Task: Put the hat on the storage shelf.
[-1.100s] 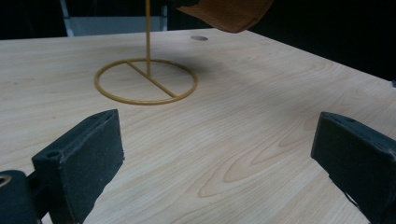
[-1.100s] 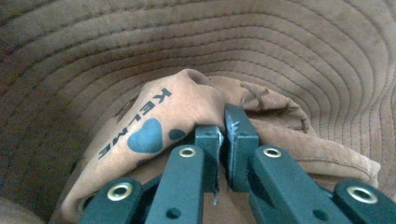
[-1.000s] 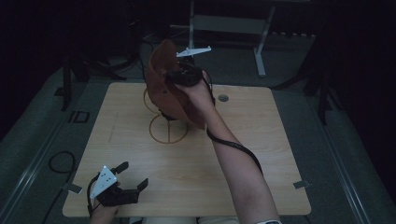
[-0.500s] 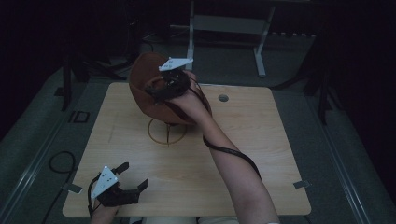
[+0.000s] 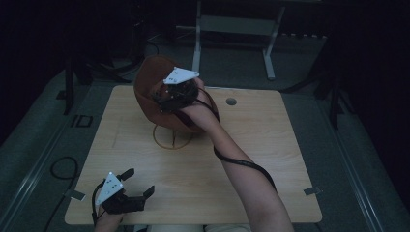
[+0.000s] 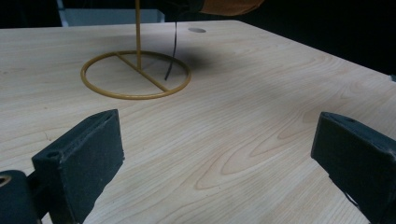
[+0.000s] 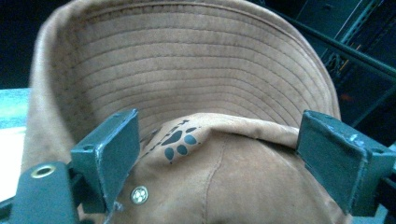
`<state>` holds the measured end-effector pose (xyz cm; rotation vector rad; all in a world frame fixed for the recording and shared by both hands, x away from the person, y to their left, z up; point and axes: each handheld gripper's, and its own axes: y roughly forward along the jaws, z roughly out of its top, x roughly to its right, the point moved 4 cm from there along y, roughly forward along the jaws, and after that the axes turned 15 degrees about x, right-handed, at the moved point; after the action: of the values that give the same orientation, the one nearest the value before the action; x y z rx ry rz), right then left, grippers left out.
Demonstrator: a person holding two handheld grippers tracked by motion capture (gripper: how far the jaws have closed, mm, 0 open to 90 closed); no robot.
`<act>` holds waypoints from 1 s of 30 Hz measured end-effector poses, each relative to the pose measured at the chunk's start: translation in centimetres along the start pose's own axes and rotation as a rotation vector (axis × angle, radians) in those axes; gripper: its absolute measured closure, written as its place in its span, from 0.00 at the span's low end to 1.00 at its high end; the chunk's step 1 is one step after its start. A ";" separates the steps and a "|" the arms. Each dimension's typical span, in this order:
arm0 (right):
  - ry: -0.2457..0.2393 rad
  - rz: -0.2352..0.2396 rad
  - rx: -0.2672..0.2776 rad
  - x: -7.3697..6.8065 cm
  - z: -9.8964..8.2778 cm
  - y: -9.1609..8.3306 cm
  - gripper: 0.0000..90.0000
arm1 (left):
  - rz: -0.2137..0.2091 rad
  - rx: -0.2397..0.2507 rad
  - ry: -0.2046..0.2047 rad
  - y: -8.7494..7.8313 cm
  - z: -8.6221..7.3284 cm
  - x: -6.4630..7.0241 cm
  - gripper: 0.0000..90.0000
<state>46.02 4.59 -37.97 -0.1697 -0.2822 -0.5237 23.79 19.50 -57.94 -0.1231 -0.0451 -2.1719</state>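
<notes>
Soft brown suede hat [image 7: 196,84] (stitched, curved brim)

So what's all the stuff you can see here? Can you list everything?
hat: one, brown with a black paw print, up on the stand at the far side of the table
stand: one, yellow wire, ring base and thin upright post, on the table under the hat
table: one, light wood, with a small round hole near its far edge
frame: one, grey metal, on the floor behind the table
left gripper: one, black, jaws open, near corner of the table
right gripper: one, black, jaws open, at the hat's crown
</notes>
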 end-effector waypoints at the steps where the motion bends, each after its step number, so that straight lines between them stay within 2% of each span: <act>1: 0.005 -0.001 0.006 0.2 0.2 -0.4 0.15 | 0.000 0.001 -0.001 0.0 0.0 0.0 0.03; 3: 0.034 0.008 0.015 0.5 0.6 -1.2 0.15 | 0.002 0.001 0.000 0.0 0.0 0.0 0.03; 6: 0.026 -0.008 0.026 1.0 0.9 -2.4 0.15 | 0.004 0.000 -0.002 0.0 -0.1 0.0 0.03; 9: 0.054 -0.012 0.019 1.5 0.6 -3.5 0.15 | 0.007 -0.001 -0.004 0.0 -0.1 -0.1 0.03; 11: 0.068 -0.019 0.032 1.7 0.1 -4.5 0.15 | 0.009 0.000 -0.006 0.0 -0.1 -0.1 0.03; 18: 0.103 -0.019 0.010 2.3 -1.8 -7.2 0.15 | 0.013 -0.006 -0.006 0.0 -0.3 -0.1 0.03; 30: 0.165 -0.037 -0.016 3.0 -4.6 -10.4 0.15 | 0.016 -0.010 0.001 0.2 -0.4 0.0 0.03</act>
<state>44.14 -6.78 -40.54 -0.1358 -0.1202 -0.5736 23.93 19.40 -58.34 -0.1273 -0.0328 -2.1566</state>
